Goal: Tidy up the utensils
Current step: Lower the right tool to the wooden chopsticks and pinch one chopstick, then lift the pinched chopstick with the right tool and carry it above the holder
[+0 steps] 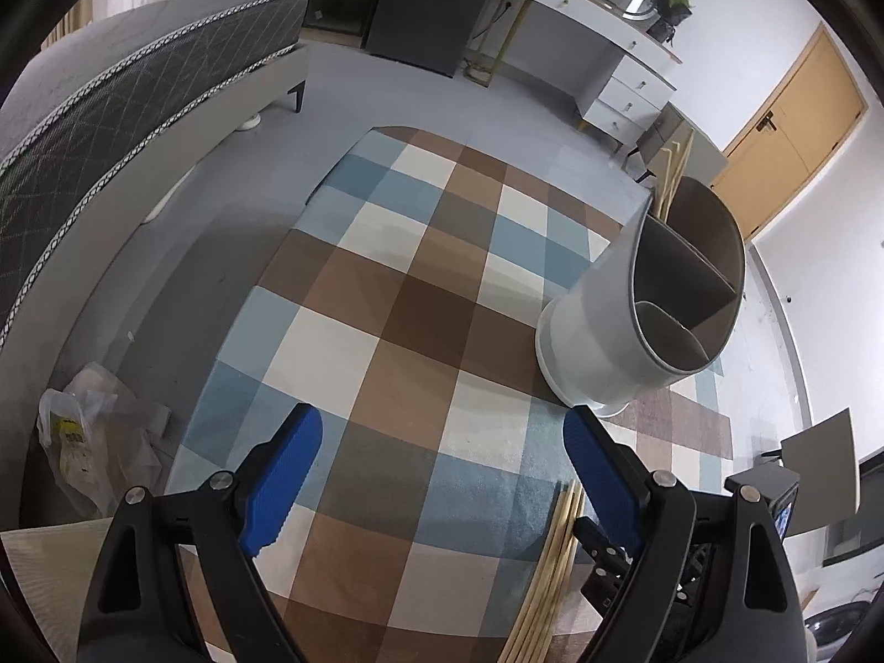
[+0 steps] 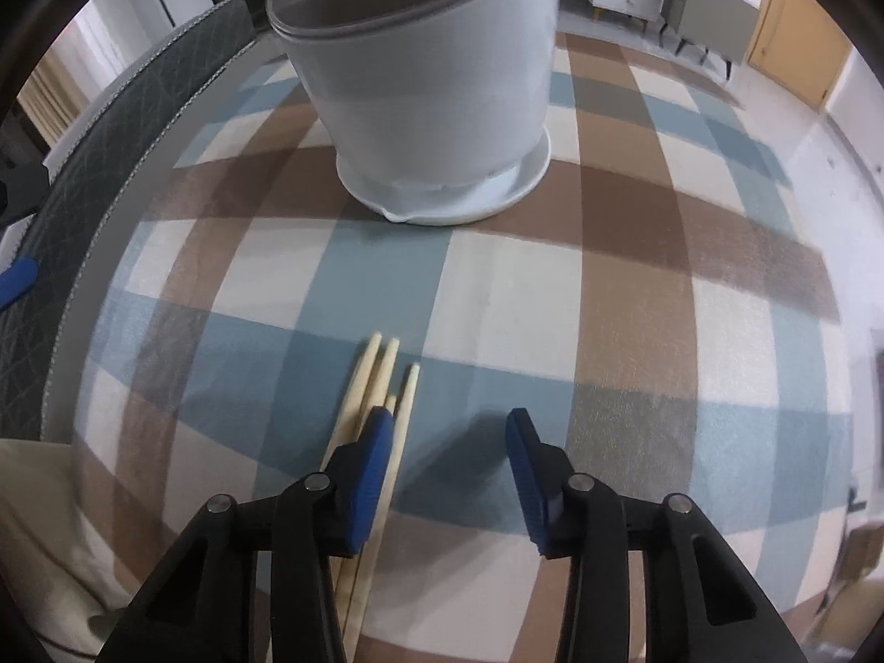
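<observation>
A white utensil holder (image 1: 596, 331) (image 2: 420, 83) with a grey divided insert stands on the checked rug (image 1: 387, 298) (image 2: 552, 298). A few wooden chopsticks (image 1: 671, 171) stick up from its far compartment. Several more chopsticks (image 2: 387, 364) (image 1: 558, 541) lie flat on the rug in a bunch. My right gripper (image 2: 448, 414) points down over them with its jaws apart; its left finger (image 2: 370, 464) lies over the bunch, and only bare rug shows between the pads. My left gripper (image 1: 442, 420) hangs wide open over the rug, left of the holder, holding nothing.
A grey bed (image 1: 110, 110) runs along the left side. A plastic bag (image 1: 94, 442) lies on the floor beside the rug. A white dresser (image 1: 624, 72), a grey chair (image 2: 707, 16) and a wooden door (image 1: 795, 127) stand at the back.
</observation>
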